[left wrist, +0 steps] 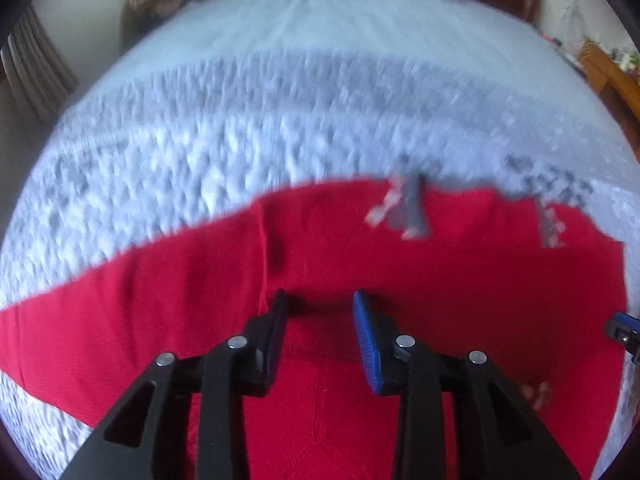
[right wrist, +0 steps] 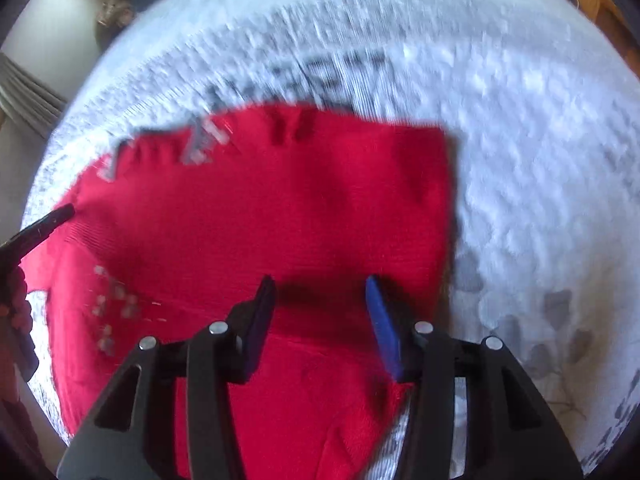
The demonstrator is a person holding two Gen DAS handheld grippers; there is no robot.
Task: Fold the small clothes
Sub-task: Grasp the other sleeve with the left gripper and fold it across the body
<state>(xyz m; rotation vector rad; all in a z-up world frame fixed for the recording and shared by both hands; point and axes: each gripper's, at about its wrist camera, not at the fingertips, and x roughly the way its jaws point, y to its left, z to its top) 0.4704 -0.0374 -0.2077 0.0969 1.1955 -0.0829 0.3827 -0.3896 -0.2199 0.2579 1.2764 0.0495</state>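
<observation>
A red garment (left wrist: 400, 280) lies spread across a white textured bedspread (left wrist: 280, 128), the landmark for everything here. Both views are blurred by motion.

Seen from the left wrist, the left gripper (left wrist: 320, 300) hangs over the near part of the garment, its two fingers spread apart with red cloth showing in the gap between them; whether the tips touch the fabric cannot be told. A grey and white mark (left wrist: 408, 210) shows near the garment's far edge. At the right rim of this view, the blue tip of the right gripper (left wrist: 622, 326) sits at the garment's right side.

From the right wrist, the same garment (right wrist: 280, 208) covers the bedspread (right wrist: 540, 160) left of centre, its right edge running straight. The right gripper (right wrist: 320, 284) is over the garment's near edge, fingers spread and nothing pinched between them. A dark finger of the left gripper (right wrist: 44, 228) reaches in at the garment's left side.
</observation>
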